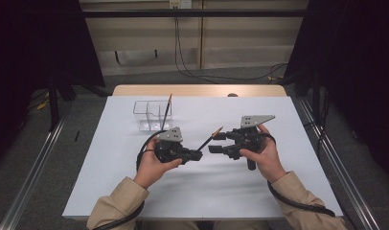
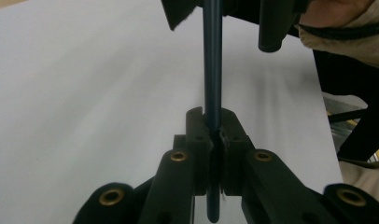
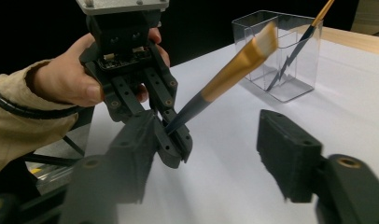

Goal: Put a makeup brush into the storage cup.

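My left gripper (image 1: 197, 155) is shut on the dark handle of a paintbrush (image 1: 210, 138) with a gold ferrule and pale bristles that slants up to the right above the white table (image 1: 240, 191). In the left gripper view the handle (image 2: 212, 65) stands pinched between the shut jaws (image 2: 214, 128). My right gripper (image 1: 215, 143) faces it, open, one jaw on each side of the brush's upper part without touching. In the right gripper view the brush (image 3: 227, 77) rises from the left gripper (image 3: 174, 140), and my own jaws (image 3: 211, 137) stand wide apart.
A clear divided plastic holder (image 1: 149, 115) stands on the table behind the left gripper, with a second brush (image 1: 167, 108) leaning in it; the holder (image 3: 283, 60) and that brush (image 3: 302, 42) also show in the right gripper view. Floor rails run along both table sides.
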A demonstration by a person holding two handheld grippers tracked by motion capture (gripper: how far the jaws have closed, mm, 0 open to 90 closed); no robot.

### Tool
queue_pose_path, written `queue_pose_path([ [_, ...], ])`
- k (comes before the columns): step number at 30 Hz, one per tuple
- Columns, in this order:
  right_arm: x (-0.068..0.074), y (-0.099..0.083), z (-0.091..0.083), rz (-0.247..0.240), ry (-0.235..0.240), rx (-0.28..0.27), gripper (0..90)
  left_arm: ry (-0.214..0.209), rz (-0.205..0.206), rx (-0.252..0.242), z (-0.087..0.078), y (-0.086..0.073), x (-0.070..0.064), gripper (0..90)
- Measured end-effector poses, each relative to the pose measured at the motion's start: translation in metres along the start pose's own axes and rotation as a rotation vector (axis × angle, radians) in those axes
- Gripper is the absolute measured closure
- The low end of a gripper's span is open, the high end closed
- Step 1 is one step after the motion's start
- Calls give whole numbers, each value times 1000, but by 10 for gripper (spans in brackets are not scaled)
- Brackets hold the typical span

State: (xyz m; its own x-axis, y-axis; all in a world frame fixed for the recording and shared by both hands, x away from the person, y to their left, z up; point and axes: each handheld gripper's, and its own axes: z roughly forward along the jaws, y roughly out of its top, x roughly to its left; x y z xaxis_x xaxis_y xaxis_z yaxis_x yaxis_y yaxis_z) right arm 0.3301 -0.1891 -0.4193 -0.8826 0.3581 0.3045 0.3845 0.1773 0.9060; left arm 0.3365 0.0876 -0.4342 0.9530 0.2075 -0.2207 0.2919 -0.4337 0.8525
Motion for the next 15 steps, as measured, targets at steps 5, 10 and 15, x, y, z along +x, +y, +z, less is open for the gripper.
queue_pose_path([
  [5,1,-2,1,10,2,-6,548,-6,-6,-13,3,0,0,853],
  [10,1,-1,2,18,21,-11,630,-5,-10,-27,5,2,0,853],
  [15,0,-1,4,25,38,-15,661,-10,-17,-37,10,2,0,852],
])
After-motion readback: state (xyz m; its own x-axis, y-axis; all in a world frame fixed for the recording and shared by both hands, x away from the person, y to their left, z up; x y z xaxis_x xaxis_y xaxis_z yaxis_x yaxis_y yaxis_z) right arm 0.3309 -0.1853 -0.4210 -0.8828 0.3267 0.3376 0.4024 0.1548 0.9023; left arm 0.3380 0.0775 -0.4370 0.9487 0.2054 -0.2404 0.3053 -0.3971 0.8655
